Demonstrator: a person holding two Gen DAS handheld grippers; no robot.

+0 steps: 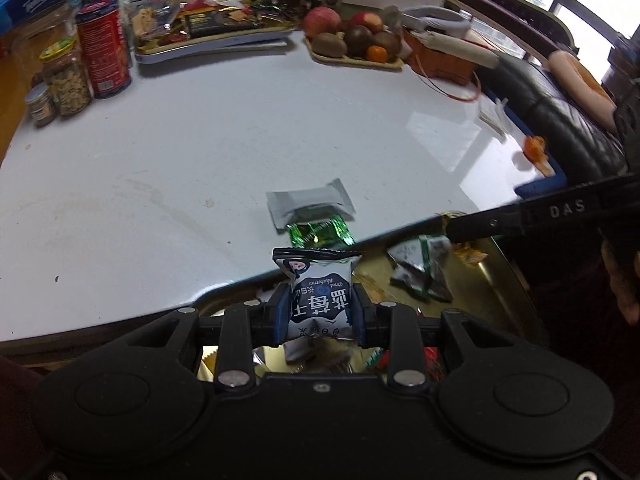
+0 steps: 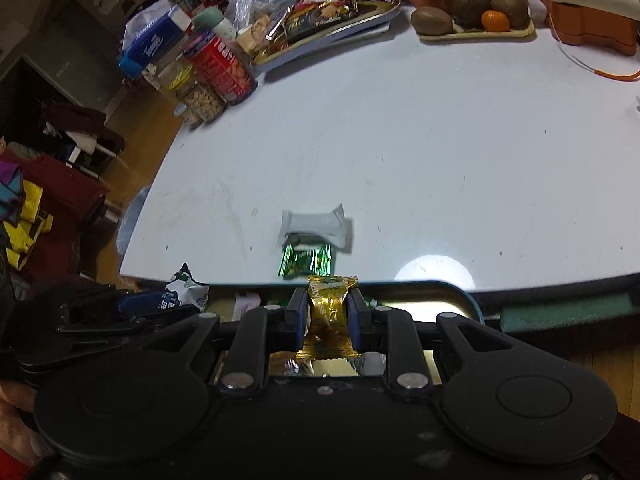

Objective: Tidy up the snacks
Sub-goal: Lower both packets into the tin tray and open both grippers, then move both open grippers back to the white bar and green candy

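My left gripper [image 1: 319,298] is shut on a navy-and-white dried blueberry packet [image 1: 320,292], held above a gold tray [image 1: 492,280] at the table's near edge. My right gripper [image 2: 328,308] is shut on a gold-wrapped candy [image 2: 330,312], also over the tray [image 2: 404,306]. On the white table lie a grey-white packet [image 1: 310,200] [image 2: 314,226] and a green foil candy [image 1: 320,232] [image 2: 306,262], touching each other. The right gripper shows at the right of the left wrist view [image 1: 452,230]; the left gripper with its packet [image 2: 184,292] shows at lower left of the right wrist view.
A silver-green packet [image 1: 422,270] lies in the gold tray. At the table's far side stand a red can [image 1: 104,52], a nut jar [image 1: 68,80], a snack tray [image 1: 212,28] and a fruit tray [image 1: 352,38]. A black sofa [image 1: 560,120] is right.
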